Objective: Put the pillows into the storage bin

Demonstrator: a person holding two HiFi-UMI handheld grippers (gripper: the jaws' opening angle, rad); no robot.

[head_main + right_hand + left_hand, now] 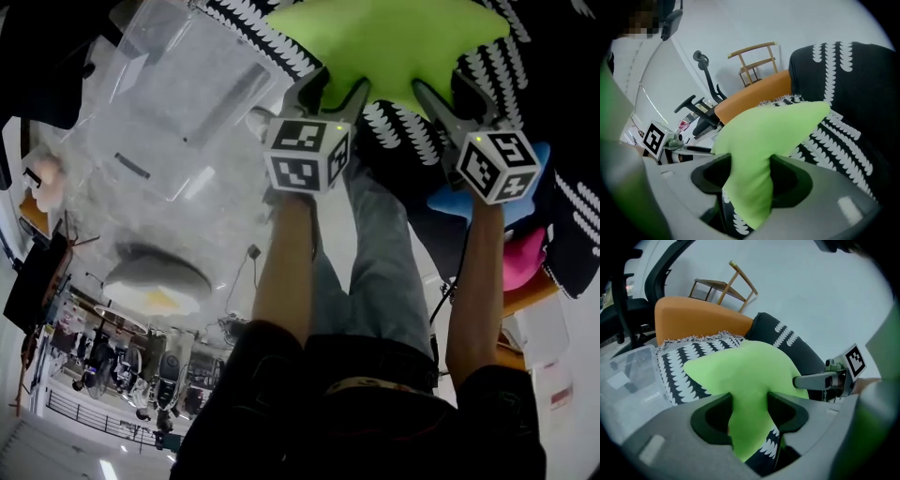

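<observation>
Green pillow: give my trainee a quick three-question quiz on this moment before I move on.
1. True or false: the green pillow is clamped by both the left gripper and the right gripper.
2. In the head view, where is the clear bin relative to the green pillow? A) to its left B) to its right C) directly on top of it
3. Fill in: beside the blue pillow, near the right forearm, lies a ____ one.

Key: 1 true; 2 A; 3 pink pillow.
</observation>
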